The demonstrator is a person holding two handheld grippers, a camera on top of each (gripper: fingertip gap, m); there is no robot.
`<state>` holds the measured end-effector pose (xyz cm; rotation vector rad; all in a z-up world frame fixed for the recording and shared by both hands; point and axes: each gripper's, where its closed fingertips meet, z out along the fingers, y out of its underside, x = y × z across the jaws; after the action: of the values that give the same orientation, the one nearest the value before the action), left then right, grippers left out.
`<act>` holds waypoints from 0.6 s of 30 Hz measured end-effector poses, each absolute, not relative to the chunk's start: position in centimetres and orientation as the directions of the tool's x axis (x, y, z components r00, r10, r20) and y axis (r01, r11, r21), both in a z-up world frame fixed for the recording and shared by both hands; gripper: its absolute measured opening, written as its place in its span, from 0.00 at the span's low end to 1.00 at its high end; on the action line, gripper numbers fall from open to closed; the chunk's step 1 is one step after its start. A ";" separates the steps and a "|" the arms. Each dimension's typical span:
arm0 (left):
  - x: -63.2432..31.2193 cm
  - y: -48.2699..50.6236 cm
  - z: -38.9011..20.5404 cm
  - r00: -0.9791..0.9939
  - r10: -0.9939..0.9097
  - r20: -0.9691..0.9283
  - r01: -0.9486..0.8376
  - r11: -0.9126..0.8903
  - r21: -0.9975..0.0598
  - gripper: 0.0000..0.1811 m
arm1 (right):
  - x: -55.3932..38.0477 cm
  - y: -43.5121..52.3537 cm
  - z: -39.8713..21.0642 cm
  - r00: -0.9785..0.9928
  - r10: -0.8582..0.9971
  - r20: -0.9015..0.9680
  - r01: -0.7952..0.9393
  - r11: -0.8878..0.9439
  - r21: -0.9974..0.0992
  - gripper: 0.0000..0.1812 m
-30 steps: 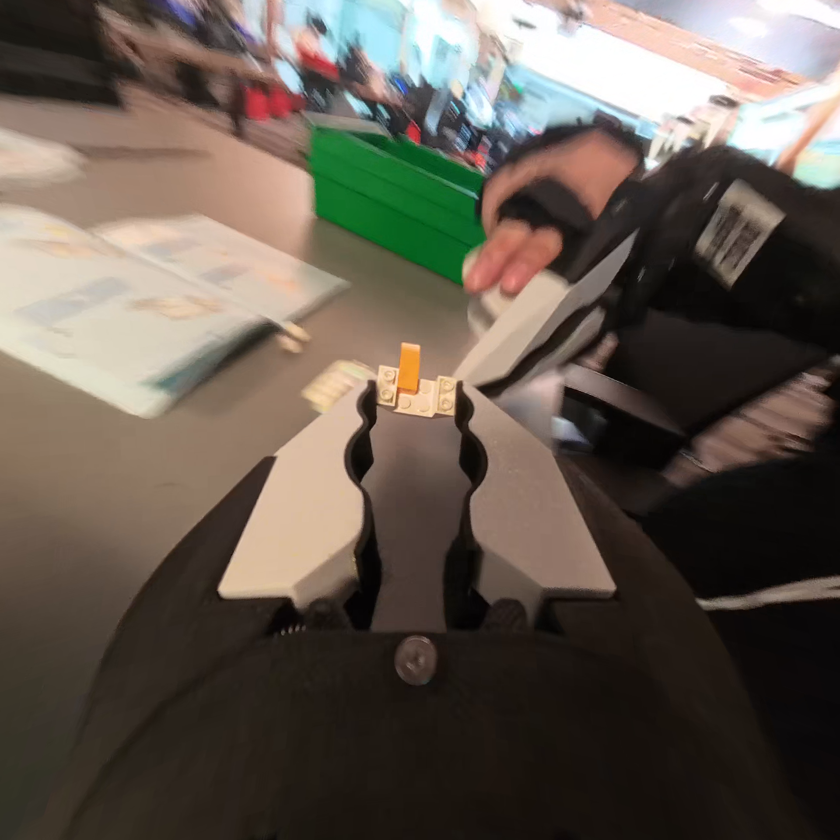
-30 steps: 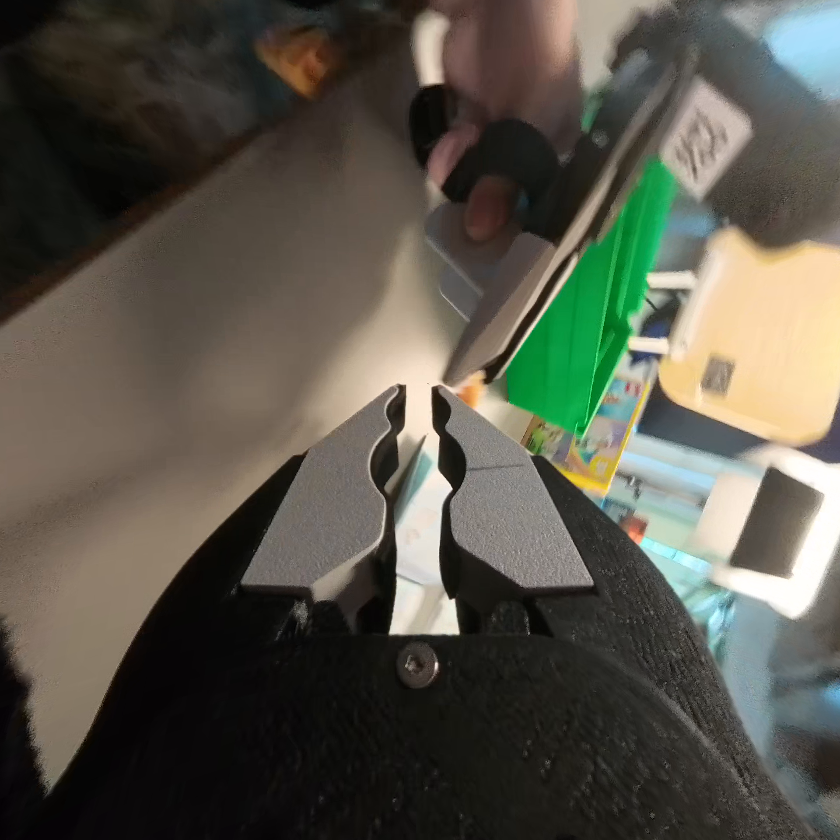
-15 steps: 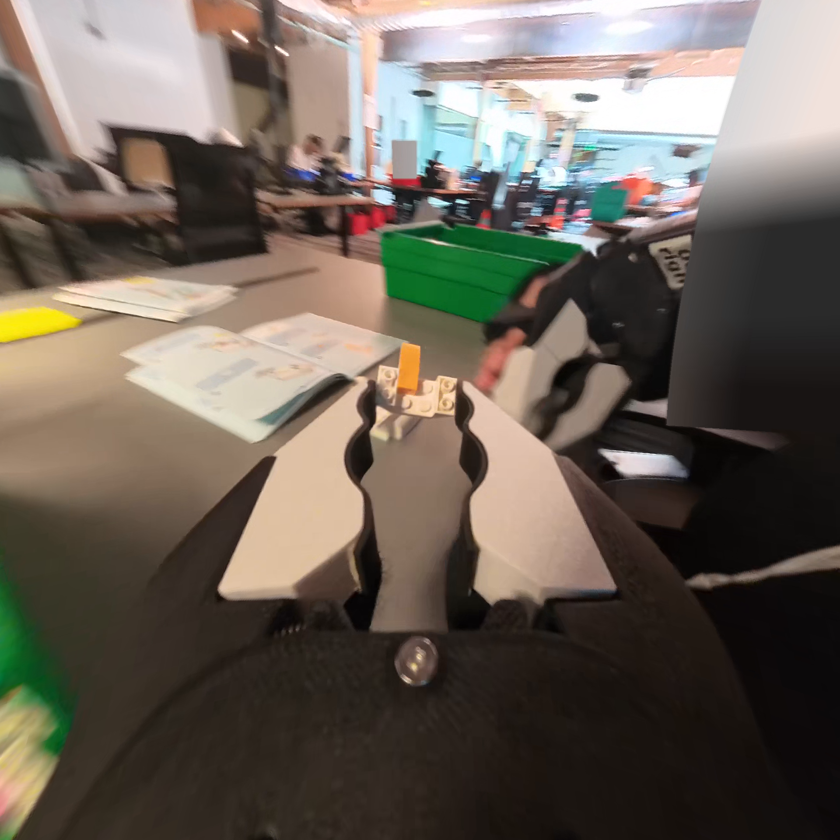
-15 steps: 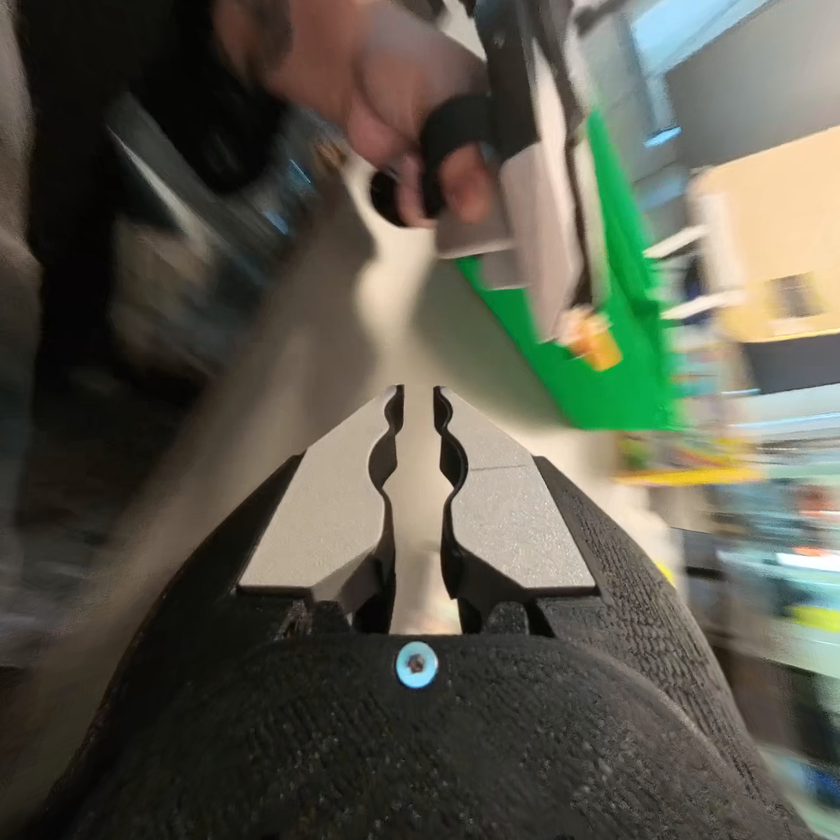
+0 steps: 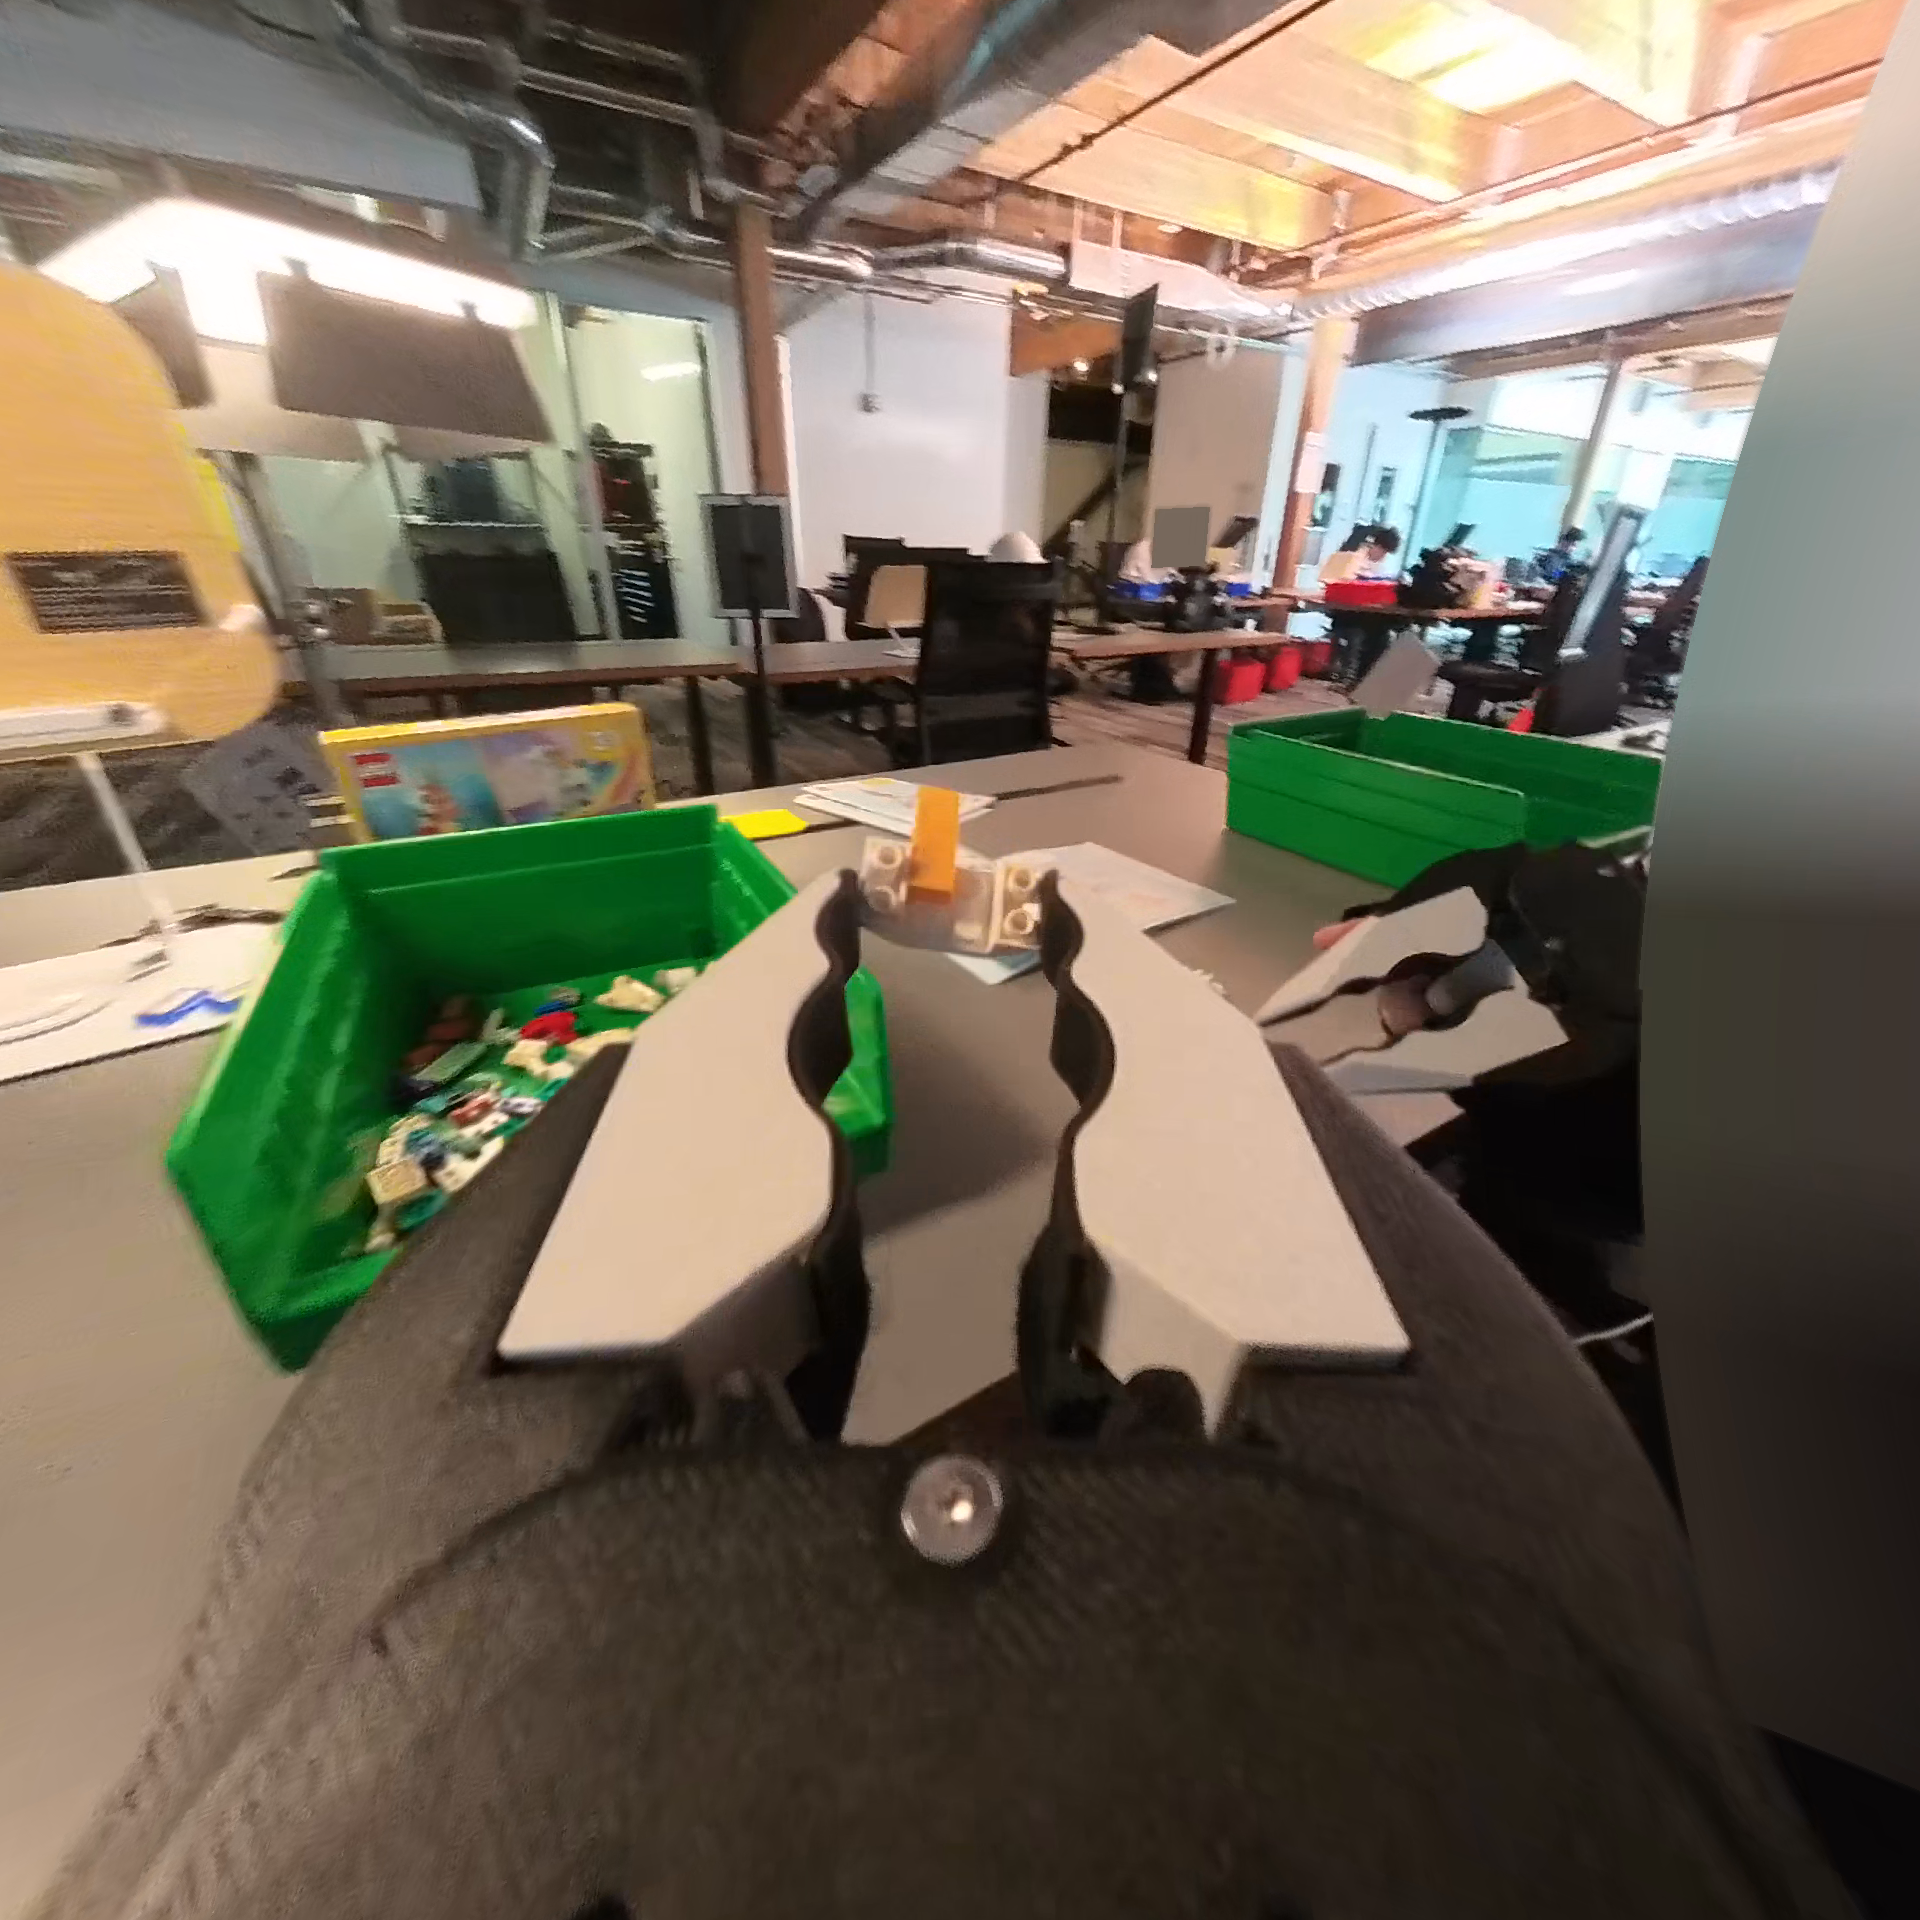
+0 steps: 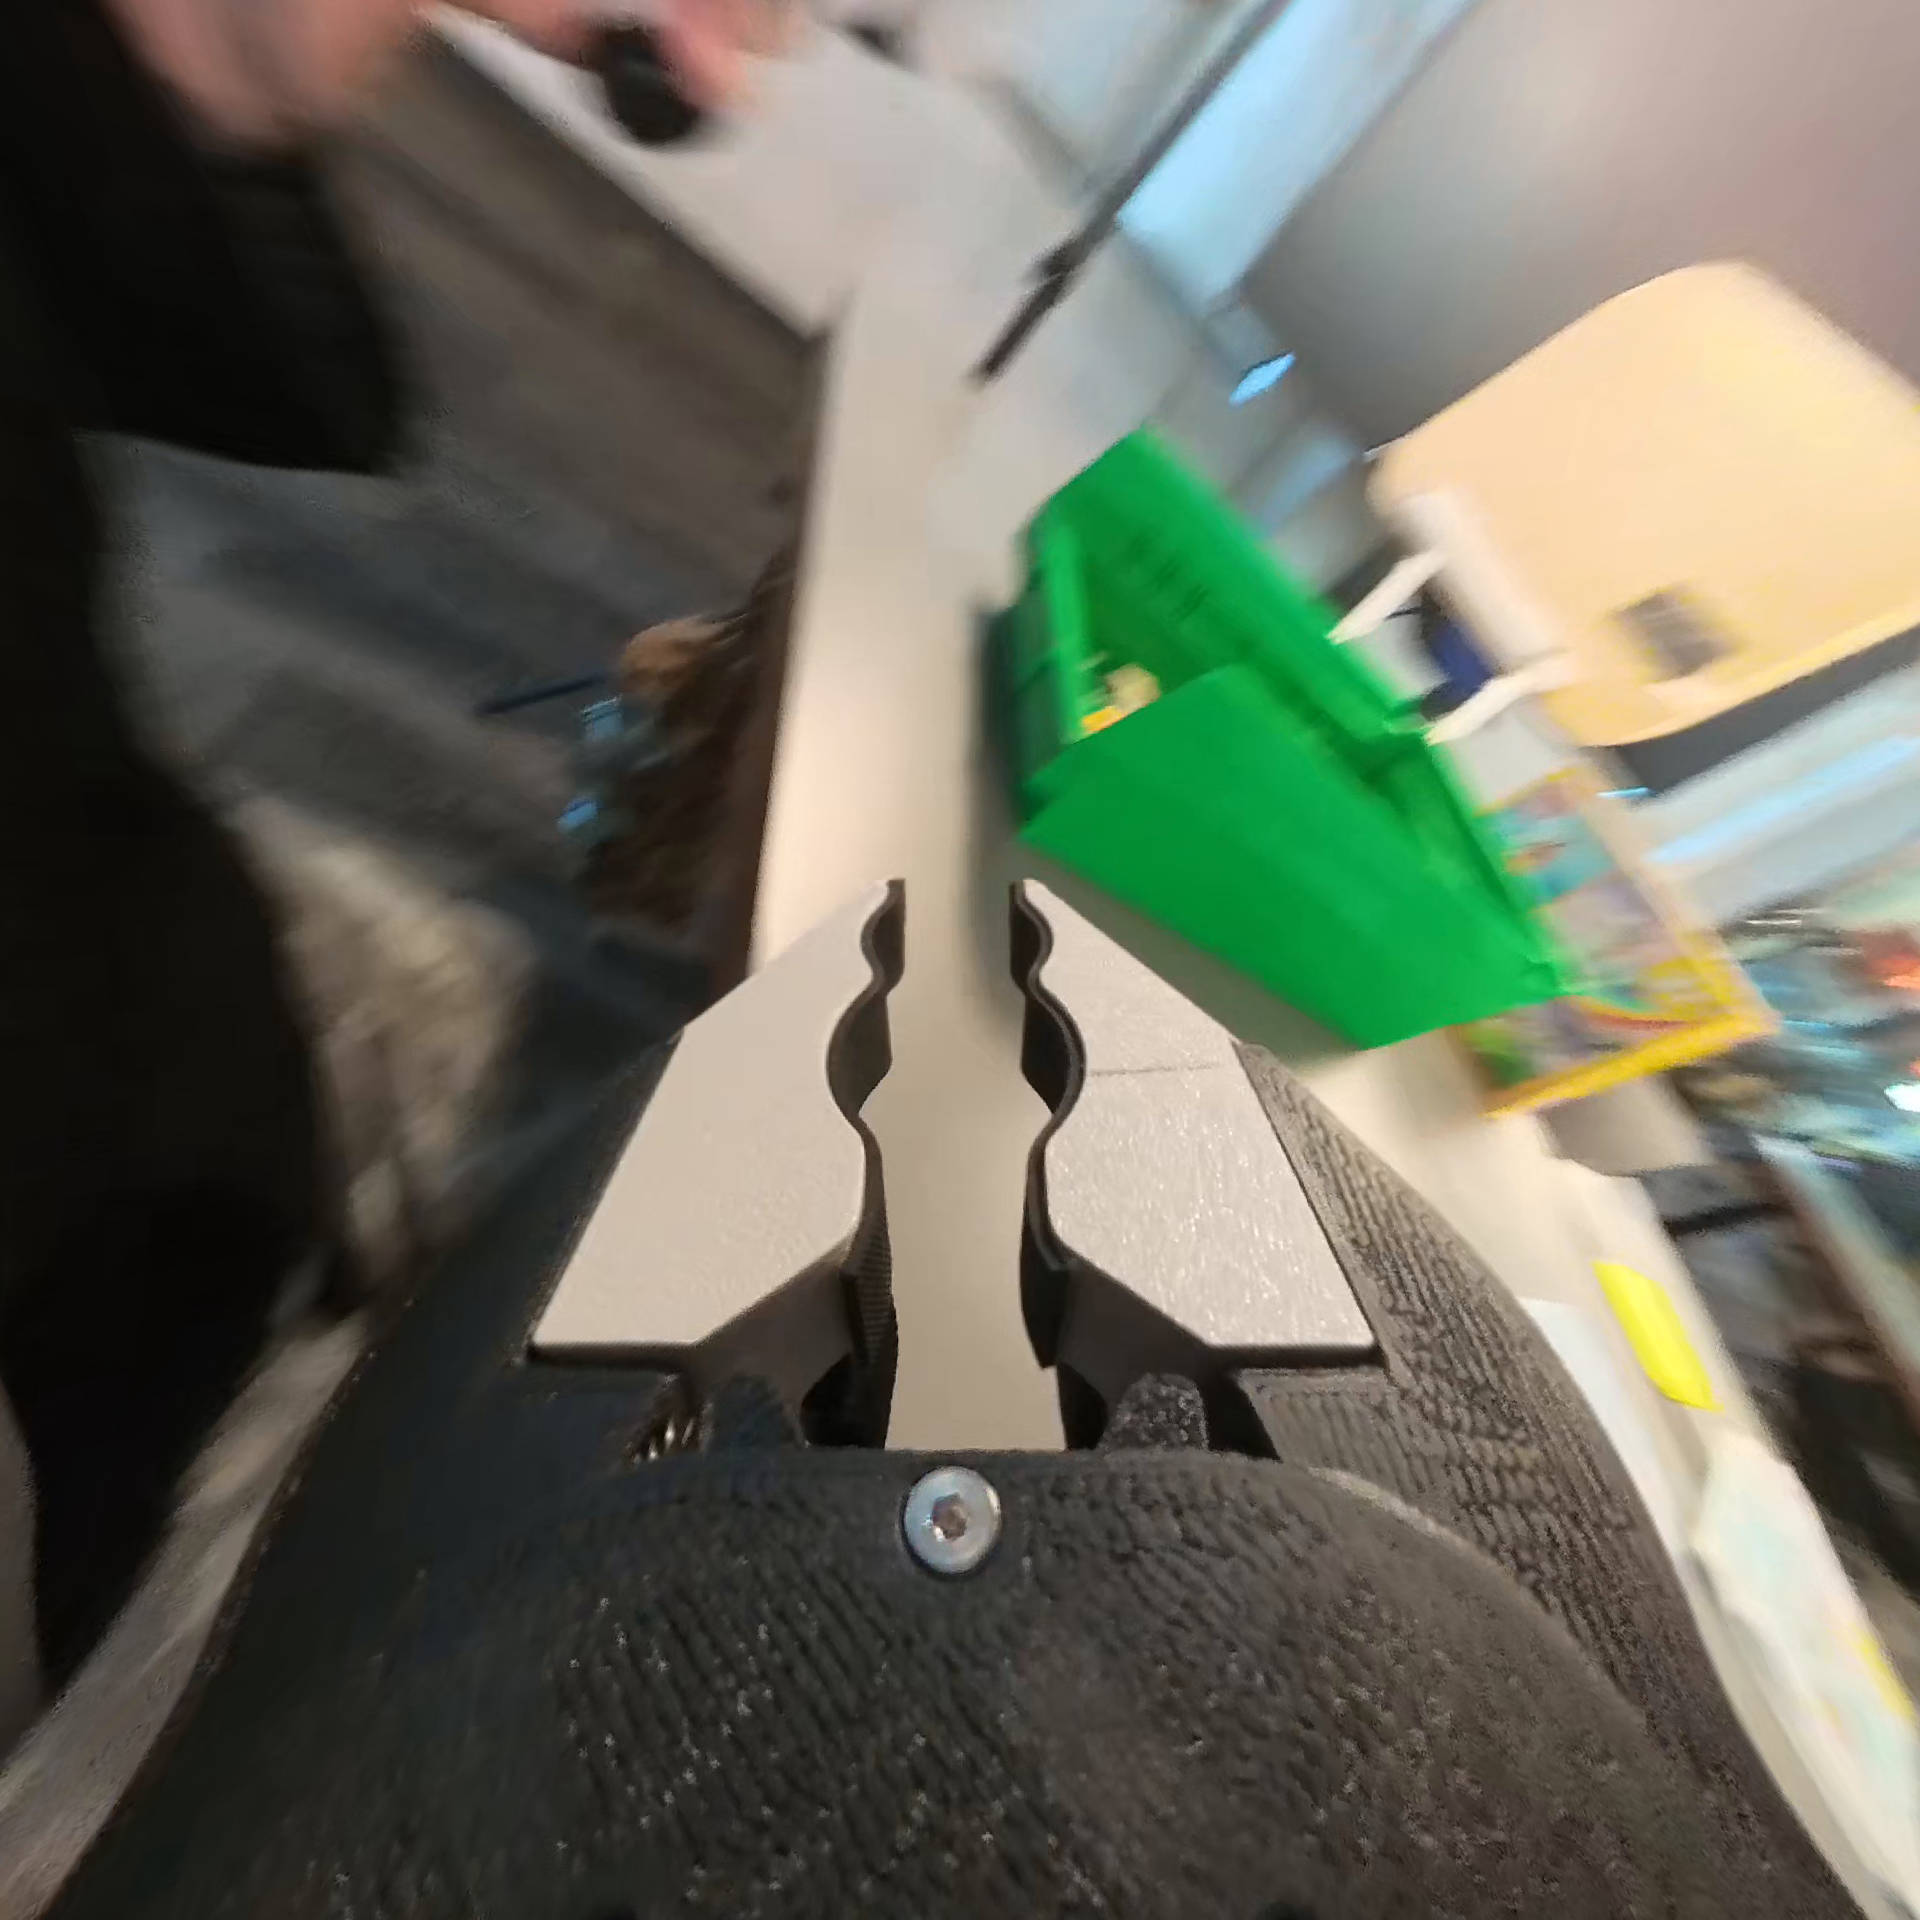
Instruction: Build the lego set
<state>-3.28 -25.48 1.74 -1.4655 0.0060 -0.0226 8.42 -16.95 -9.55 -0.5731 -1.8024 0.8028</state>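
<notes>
Lego piece [image 5: 951, 883] is pinched right at the tips of the left claw [image 5: 948, 902]: a small white studded assembly with an orange brick [image 5: 933, 840] standing upright on top of it. The white part spans the gap between the two fingertips, and the whole thing is held up above the table [image 5: 94, 1226], not resting on it.

Just left of the claw sits a green bin [image 5: 520, 935] with a jumble of loose bricks [image 5: 488, 1081] in the bottom. Behind it there's a yellow set box [image 5: 499, 769], and an open booklet [image 5: 1132, 894] lies on the table past the held piece. A second green bin [image 5: 1392, 779] is further off to the right.

The right claw [image 5: 1340, 1008] shows at the right edge of the left wrist view, well apart from the piece. In its own view the right claw [image 6: 956, 899] is empty, fingers parted with a narrow gap and nothing between them. That view is badly blurred; you can make out the table edge and the green bin [image 6: 1247, 831] off to the right of the tips, not much else.
</notes>
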 end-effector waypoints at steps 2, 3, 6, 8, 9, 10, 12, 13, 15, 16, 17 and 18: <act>-3.7 -27.3 1.8 1.000 0.012 0.026 0.024 0.124 -0.992 0.18 | 7.3 -15.8 -8.9 -0.260 0.710 0.655 -0.009 0.676 -0.737 0.11; -3.9 -27.8 1.6 0.999 0.022 0.035 0.032 0.130 -0.991 0.19 | 6.8 -14.8 -8.6 -0.202 0.713 0.672 -0.017 0.683 -0.730 0.11; -4.3 -28.4 0.5 0.998 0.035 0.061 0.056 0.122 -0.991 0.19 | 6.2 -11.7 -7.8 -0.025 0.701 0.712 -0.021 0.712 -0.702 0.12; -4.3 -28.2 -0.3 0.997 0.029 0.069 0.065 0.109 -0.992 0.19 | 6.5 -10.1 -7.4 0.099 0.655 0.749 -0.019 0.754 -0.657 0.13; -4.4 -28.0 -0.7 0.997 0.029 0.071 0.068 0.104 -0.992 0.19 | 6.8 -9.7 -7.2 0.147 0.630 0.762 -0.019 0.772 -0.635 0.13; -4.5 -27.8 -1.0 0.997 0.028 0.073 0.070 0.099 -0.993 0.19 | 7.2 -9.3 -7.1 0.186 0.608 0.772 -0.014 0.787 -0.617 0.14; -4.8 -27.3 -1.6 0.997 0.018 0.081 0.079 0.094 -0.992 0.18 | 7.9 -8.8 -7.0 0.234 0.588 0.774 -0.010 0.798 -0.603 0.17; -4.9 -27.1 -1.8 0.996 0.011 0.090 0.088 0.095 -0.992 0.19 | 8.2 -8.5 -6.8 0.250 0.587 0.770 -0.011 0.797 -0.604 0.18; -5.1 -26.7 -2.1 0.994 -0.001 0.108 0.108 0.102 -0.989 0.19 | 8.6 -7.7 -6.3 0.281 0.594 0.754 -0.015 0.788 -0.616 0.19; -5.2 -26.5 -2.3 0.993 -0.006 0.116 0.116 0.106 -0.988 0.19 | 8.6 -7.3 -6.4 0.286 0.606 0.742 -0.014 0.777 -0.630 0.19; -5.2 -26.4 -2.4 0.993 -0.010 0.120 0.121 0.108 -0.987 0.19 | 8.5 -6.9 -6.5 0.283 0.623 0.729 -0.009 0.762 -0.648 0.20; -5.1 -26.4 -2.6 0.992 -0.013 0.123 0.123 0.105 -0.987 0.19 | 8.4 -6.7 -6.7 0.274 0.642 0.716 -0.001 0.745 -0.667 0.21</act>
<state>-5.15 -26.38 -2.60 -1.4629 -0.0903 -0.1011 8.36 -6.66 -6.74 -0.6235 -1.2312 0.4723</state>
